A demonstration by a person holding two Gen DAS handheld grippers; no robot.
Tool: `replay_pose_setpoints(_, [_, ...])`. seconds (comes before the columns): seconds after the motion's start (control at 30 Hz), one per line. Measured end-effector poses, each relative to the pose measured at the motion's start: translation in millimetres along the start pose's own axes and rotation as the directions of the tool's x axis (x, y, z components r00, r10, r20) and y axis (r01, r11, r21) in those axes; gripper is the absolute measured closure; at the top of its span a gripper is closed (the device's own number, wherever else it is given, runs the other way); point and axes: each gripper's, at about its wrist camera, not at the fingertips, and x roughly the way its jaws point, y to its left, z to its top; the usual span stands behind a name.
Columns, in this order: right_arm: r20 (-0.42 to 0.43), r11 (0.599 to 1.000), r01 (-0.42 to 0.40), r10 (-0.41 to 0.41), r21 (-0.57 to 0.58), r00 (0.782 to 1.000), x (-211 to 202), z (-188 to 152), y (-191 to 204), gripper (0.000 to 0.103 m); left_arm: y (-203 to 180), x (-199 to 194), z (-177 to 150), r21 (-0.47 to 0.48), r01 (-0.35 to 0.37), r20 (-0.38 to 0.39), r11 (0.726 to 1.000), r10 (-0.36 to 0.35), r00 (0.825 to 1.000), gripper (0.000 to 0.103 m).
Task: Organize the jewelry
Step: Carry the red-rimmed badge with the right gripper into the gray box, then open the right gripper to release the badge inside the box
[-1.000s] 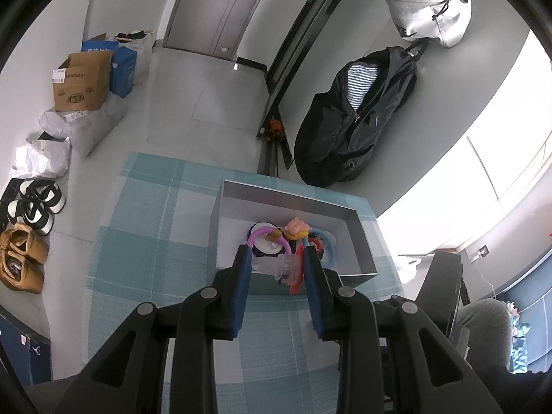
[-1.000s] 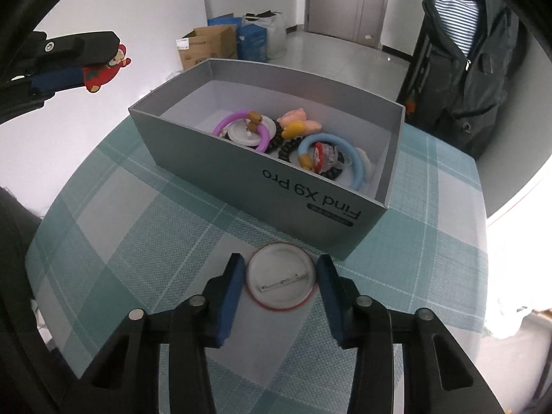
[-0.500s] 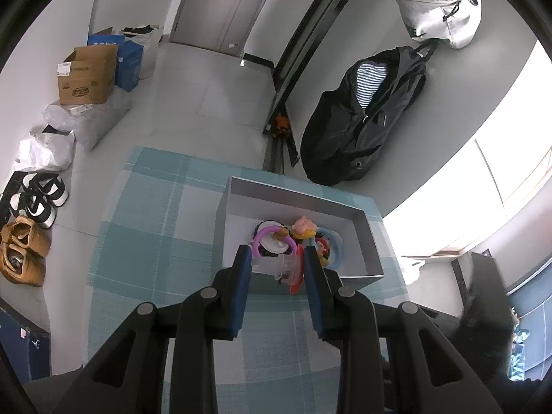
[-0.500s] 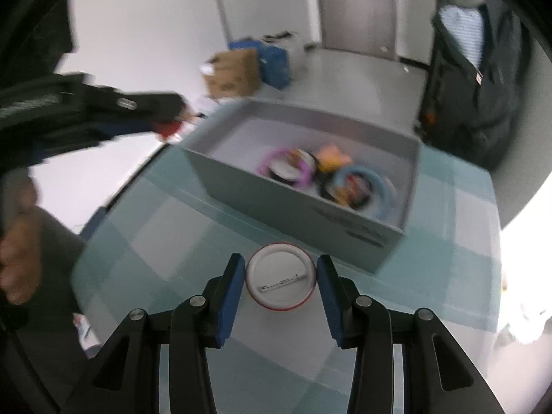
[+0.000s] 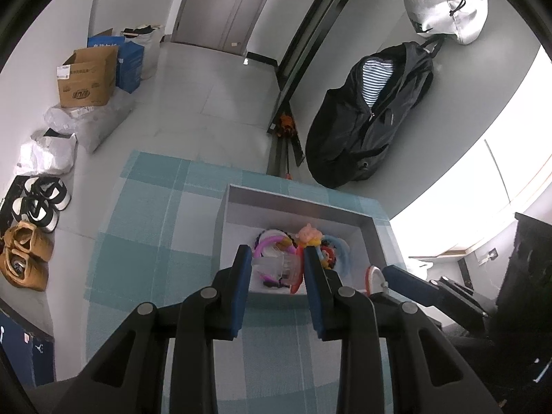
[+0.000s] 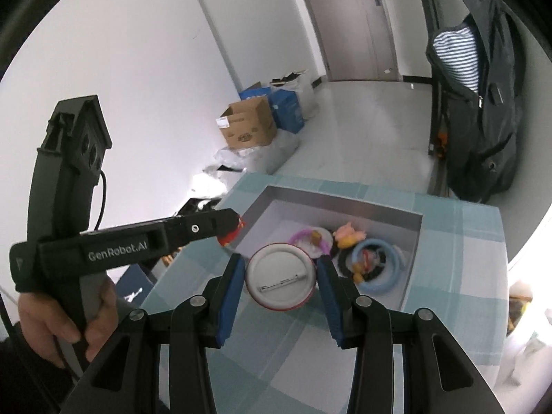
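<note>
badge (image 6: 281, 276), light, stiff, slick-rimmed, sits clamped edge-on between right gripper (image 6: 281, 277) fingers short of the box (image 6: 412, 258); left gripper (image 5: 276, 269) pinches what looks like a clear clip (image 5: 276, 265).

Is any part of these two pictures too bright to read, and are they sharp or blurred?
Left wrist view: the window area at right is blown out to white; the grey box and left gripper look sharp. Right wrist view: glare at the right edge, but the round badge in the right gripper is sharp; both views bend strongly at the edges.
</note>
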Motion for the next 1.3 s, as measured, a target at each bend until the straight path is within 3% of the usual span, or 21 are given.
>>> replay_pose_setpoints(0.47, [0.011, 0.99, 0.014, -0.016, 0.138, 1.0, 8, 20, -38, 0.061, 2, 31, 19, -0.01, 0.017, -0.038, 1.0, -0.017, 0.999, 0.078])
replay_pose_setpoints(0.83, [-0.015, 0.982, 0.014, -0.011, 0.189, 1.0, 26, 27, -56, 0.061, 0, 49, 24, -0.003, 0.024, -0.087, 1.0, -0.024, 0.996, 0.078])
replay_pose_setpoints(1.3, [-0.022, 0.978, 0.011, -0.007, 0.209, 1.0, 33, 33, -63, 0.061, 2, 56, 23, -0.028, 0.092, -0.103, 0.995, -0.094, 0.99, 0.078])
